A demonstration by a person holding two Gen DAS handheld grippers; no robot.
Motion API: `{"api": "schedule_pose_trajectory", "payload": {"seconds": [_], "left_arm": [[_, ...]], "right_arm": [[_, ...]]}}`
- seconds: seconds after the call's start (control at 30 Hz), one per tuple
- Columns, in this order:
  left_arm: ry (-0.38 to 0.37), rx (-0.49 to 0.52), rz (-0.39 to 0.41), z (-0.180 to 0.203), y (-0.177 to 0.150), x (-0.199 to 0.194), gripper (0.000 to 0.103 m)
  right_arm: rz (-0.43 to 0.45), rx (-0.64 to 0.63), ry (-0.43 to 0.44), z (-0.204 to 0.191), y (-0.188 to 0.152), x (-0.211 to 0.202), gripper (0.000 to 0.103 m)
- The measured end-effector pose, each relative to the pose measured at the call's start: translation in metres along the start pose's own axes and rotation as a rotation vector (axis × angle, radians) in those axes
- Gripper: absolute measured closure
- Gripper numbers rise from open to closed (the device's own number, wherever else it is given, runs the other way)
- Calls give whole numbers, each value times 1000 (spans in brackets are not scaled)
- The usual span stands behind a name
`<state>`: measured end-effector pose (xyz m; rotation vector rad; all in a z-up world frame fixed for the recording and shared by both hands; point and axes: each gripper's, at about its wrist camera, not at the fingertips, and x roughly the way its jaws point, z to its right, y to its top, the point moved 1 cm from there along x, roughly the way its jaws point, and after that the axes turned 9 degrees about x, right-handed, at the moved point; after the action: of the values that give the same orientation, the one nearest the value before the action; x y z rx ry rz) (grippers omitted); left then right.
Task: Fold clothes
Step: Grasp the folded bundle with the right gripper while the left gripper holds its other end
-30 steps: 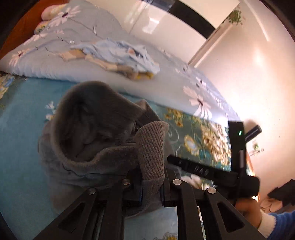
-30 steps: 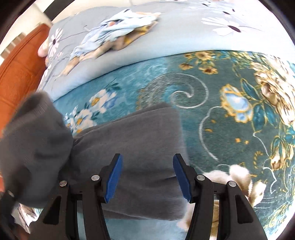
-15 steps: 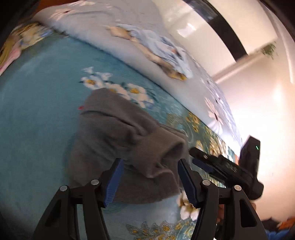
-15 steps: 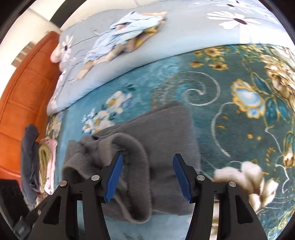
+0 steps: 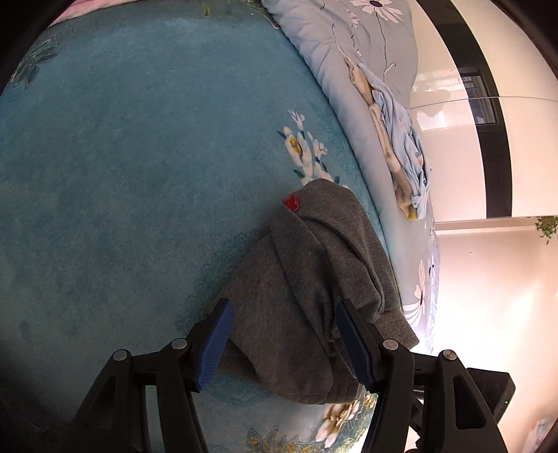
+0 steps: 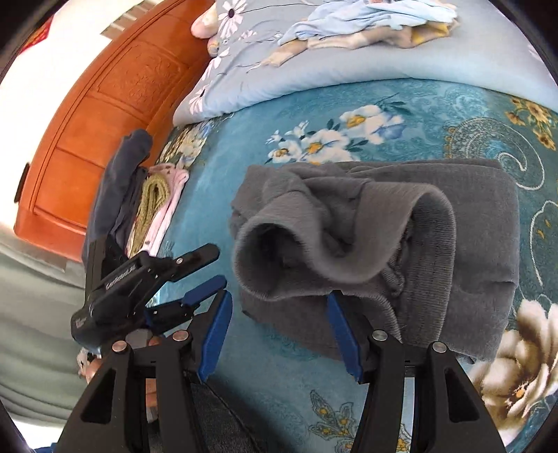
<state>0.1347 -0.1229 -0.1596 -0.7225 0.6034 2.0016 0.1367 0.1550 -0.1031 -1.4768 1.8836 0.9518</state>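
Folded grey knit garment (image 6: 436,237) with ribbed cuff lying on teal floral plush blanket (image 5: 122,174), loose sleeve end bunched on top. Small red tag (image 5: 290,202) at garment's far edge. Left gripper (image 5: 282,345) spread wide, blue pads either side of garment's near end, nothing pinched. Right gripper (image 6: 277,334) likewise spread, empty, near garment's near edge. Pale blue crumpled clothing (image 6: 366,21) on light floral quilt (image 6: 348,66) beyond. Stacked folded clothes (image 6: 139,195) beside orange wooden headboard (image 6: 104,104).

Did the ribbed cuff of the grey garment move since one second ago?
Yes. The ribbed cuff was clamped upright in the left gripper; now released, it lies on the grey garment, on the teal blanket.
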Motion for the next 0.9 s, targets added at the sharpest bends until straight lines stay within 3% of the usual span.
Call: {"api": "schedule_pose_trajectory", "payload": {"seconds": [0.1,0.27,0.33,0.37,0.4,0.47,0.53,0.63,0.67,0.73,0.83,0.9], "left_arm": [[-4,-10,-1,-2,-1,-1,38],[-12,-26,-2,-5,-2,-3,38],[-22,-47,9,-9,-1,-5,38],[-27,-58,15,-11,-1,-6,38],[-33,-69,22,-13,0,-7,38],[-51,-71,26,-13,0,-8,38],[-69,-62,30,-11,0,-9,38],[-72,-31,23,-4,1,-8,38],[-64,-26,14,-3,1,-6,38],[-46,-23,-6,-2,0,-2,38],[-33,-36,-21,-5,-1,1,38],[-25,-49,-30,-7,-1,3,38]], "right_arm": [[19,-71,-69,-8,2,9,45],[-48,-56,-72,-16,20,50,46],[-84,-19,-76,-17,25,65,68],[-92,0,-69,-17,28,67,74],[-101,18,-26,-18,33,66,86],[-110,45,79,-20,44,58,92],[-86,106,267,-21,62,39,95],[22,269,510,2,91,4,95],[62,318,520,15,99,-3,95],[132,405,490,44,114,-12,95],[179,477,269,88,120,-13,95],[181,534,227,114,114,-10,95]]}}
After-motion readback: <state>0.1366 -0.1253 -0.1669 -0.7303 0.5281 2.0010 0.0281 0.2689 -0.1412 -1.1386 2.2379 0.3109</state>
